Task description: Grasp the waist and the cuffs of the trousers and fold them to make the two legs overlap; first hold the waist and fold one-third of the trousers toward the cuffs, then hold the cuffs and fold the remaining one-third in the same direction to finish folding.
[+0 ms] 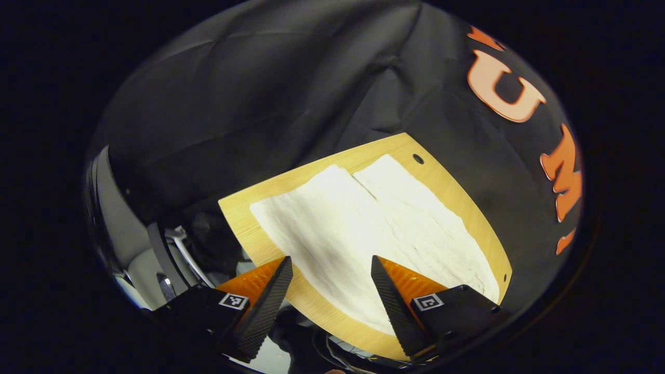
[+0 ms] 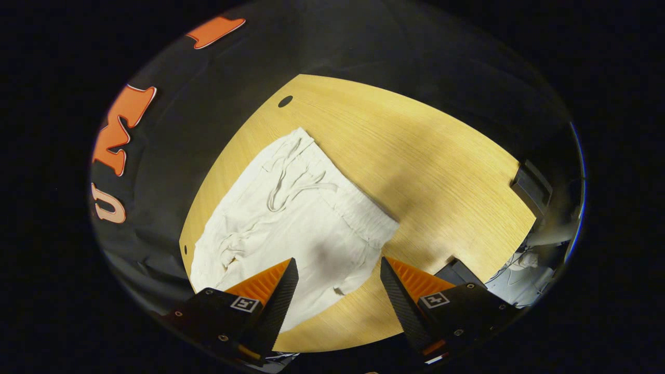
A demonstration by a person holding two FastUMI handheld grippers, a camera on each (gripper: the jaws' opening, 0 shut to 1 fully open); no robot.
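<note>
Both grippers hang with fingers spread wide above white trousers lying flat on a wooden table.

The left gripper (image 1: 328, 291), holding nothing, looks over the two legs (image 1: 363, 218) lying side by side; the right gripper (image 2: 337, 293), also holding nothing, hangs over the gathered waist (image 2: 332, 192) and its loose drawstring (image 2: 286, 187). The trousers (image 2: 291, 228) lie toward the table's (image 2: 426, 156) left side.
</note>
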